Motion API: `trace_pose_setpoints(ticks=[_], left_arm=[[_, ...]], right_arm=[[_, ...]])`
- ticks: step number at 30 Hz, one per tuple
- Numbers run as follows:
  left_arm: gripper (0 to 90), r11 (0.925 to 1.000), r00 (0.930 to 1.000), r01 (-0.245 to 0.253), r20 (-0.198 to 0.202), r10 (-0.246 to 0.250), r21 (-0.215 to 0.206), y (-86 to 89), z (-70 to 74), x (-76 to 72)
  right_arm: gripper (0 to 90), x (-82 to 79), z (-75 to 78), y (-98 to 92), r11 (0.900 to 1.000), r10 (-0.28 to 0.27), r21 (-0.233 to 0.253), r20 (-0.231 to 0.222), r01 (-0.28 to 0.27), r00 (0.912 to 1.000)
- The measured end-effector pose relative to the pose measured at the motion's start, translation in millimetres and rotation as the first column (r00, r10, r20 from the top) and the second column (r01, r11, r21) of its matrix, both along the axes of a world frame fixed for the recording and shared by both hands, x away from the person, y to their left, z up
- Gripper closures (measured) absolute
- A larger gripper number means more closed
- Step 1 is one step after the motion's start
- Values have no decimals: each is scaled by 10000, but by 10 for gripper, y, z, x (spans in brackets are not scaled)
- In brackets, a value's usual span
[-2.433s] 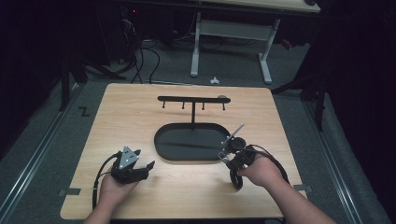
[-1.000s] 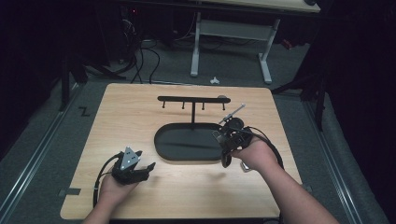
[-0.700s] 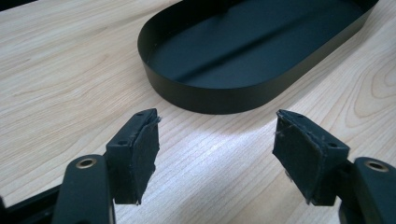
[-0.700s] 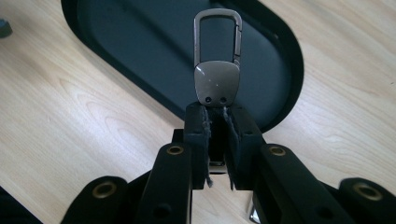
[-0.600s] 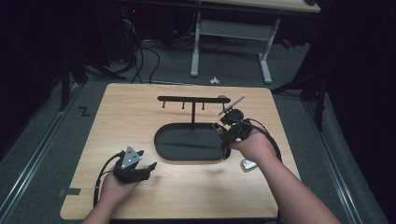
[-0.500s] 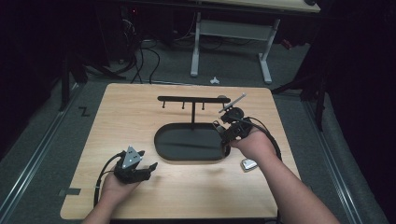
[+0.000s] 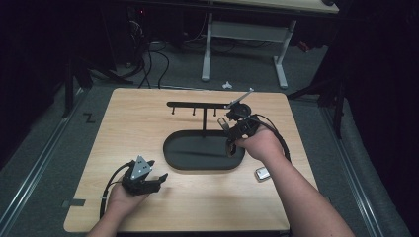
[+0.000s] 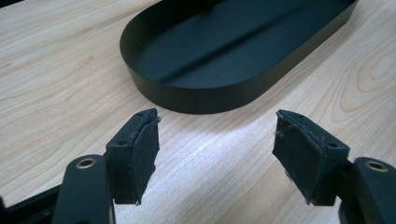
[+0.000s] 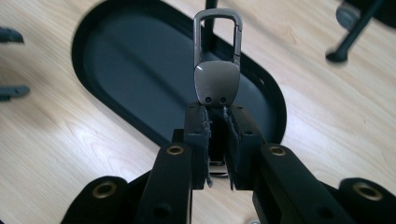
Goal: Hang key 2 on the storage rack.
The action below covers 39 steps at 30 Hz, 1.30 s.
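A black oval tray (image 7: pixel 173 157) lies mid-table, and a T-shaped rack (image 7: pixel 204 105) with small hooks rises from it. My right gripper (image 7: pixel 230 127) hovers over the tray's right end, pointing toward the rack's post (image 9: pixel 210 32). Its jaws are shut on the base of a grey metal carabiner key clip (image 9: pixel 217 81), which sticks out past the fingertips above the tray (image 9: pixel 116 109). My left gripper (image 7: pixel 148 180) rests on the wood near the front left, open with nothing between its pads (image 8: pixel 140 149), facing the tray's wall (image 8: pixel 205 95).
A small silvery object (image 7: pixel 262 173) lies on the table by the right forearm, just off the tray's right front. Hooks of the rack (image 9: pixel 355 28) hang to the right of the clip. Bare wood surrounds the tray; a desk frame and cables stand beyond the far edge.
The right gripper has risen from the front right of the table and moved forward over the tray's right end with the clip. The small silvery object came into sight. The left gripper stayed still.
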<state>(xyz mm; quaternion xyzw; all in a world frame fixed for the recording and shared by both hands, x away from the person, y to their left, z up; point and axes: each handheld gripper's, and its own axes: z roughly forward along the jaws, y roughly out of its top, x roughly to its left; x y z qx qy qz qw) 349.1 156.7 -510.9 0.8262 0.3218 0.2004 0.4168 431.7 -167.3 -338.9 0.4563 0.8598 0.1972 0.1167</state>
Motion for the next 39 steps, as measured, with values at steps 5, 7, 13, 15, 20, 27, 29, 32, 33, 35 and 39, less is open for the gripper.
trace_pose_setpoints(ticks=[5,7,13,15,20,27,29,32,33,35,39], left_arm=[[314,10000,10000,23,12,-23,8,4,-2,-16],[314,10000,10000,33,-23,-33,29,6,-7,-14],[314,9999,10000,68,-42,-67,83,11,-9,-21],[314,10000,10000,60,-52,-60,78,11,-10,-20],[314,9999,9999,85,-106,-84,83,6,-13,-28],[314,9997,9997,163,-196,-159,171,-13,-35,-22],[314,9998,9997,170,-185,-167,143,-16,-33,-23],[314,9997,9996,188,-206,-185,146,-18,-29,-23],[314,9997,9997,187,-183,-184,151,-21,-33,-20],[314,9997,9996,185,-195,-182,159,-22,-34,-16],[313,9996,9996,205,-202,-201,170,-22,-30,-12]], right_arm=[[804,113,56,114,10000,46,-16,236,-45,9997],[804,143,58,149,9999,85,-72,212,-84,9997],[804,214,13,197,9998,63,-204,228,-59,9997],[804,230,-22,211,9996,59,-271,251,-52,9997],[804,273,-75,219,9994,-204,-279,265,211,9994],[801,338,-142,222,9994,-190,-279,329,199,9993],[800,342,-144,225,9991,-326,-255,316,334,9990],[795,355,-152,221,9992,-305,-259,420,316,9987],[766,362,-158,222,9990,-336,-275,482,350,9983],[706,362,-163,222,9995,-316,-72,442,320,9985],[662,332,-180,218,9994,-316,150,379,311,9988]])
